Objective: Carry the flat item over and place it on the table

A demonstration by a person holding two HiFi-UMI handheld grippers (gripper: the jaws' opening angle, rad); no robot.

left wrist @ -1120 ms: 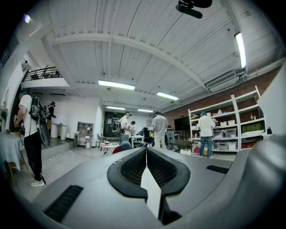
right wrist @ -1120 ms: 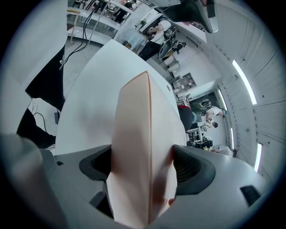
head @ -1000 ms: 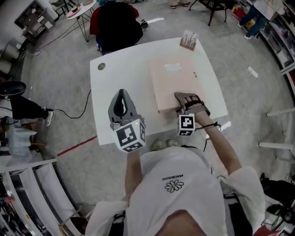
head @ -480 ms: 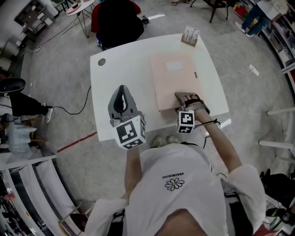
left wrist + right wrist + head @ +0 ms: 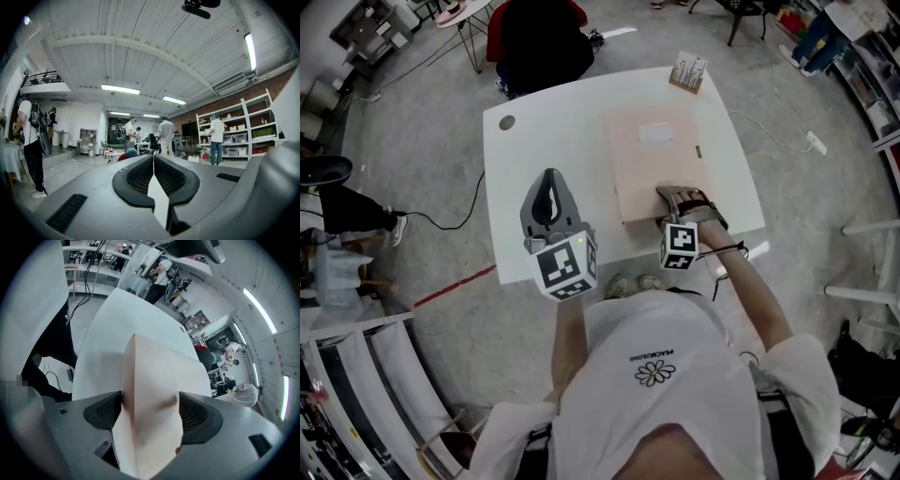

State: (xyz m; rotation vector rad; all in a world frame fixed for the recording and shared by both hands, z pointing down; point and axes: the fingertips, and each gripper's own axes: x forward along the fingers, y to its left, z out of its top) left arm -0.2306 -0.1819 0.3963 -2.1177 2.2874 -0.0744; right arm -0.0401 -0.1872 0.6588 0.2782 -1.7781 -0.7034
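Observation:
A flat pale pink folder [image 5: 656,159] lies on the right half of the white table [image 5: 544,141], with its near edge close to the table's front edge. My right gripper [image 5: 680,202] is shut on that near edge. In the right gripper view the folder [image 5: 154,380] fills the gap between the two jaws of the right gripper [image 5: 150,411]. My left gripper [image 5: 548,202] is held up over the table's front left part, pointing away from me. In its own view the left gripper [image 5: 153,161] has its jaws pressed together with nothing between them.
A small box of upright items [image 5: 687,73] stands at the table's far right edge. A round hole [image 5: 506,122] marks the far left corner. A black-backed chair [image 5: 539,42] stands beyond the table. A power strip [image 5: 813,142] and cable lie on the floor at right.
The head camera has shifted slightly. The folder stays flat on the table with the right gripper on its near edge, and the left gripper keeps its place.

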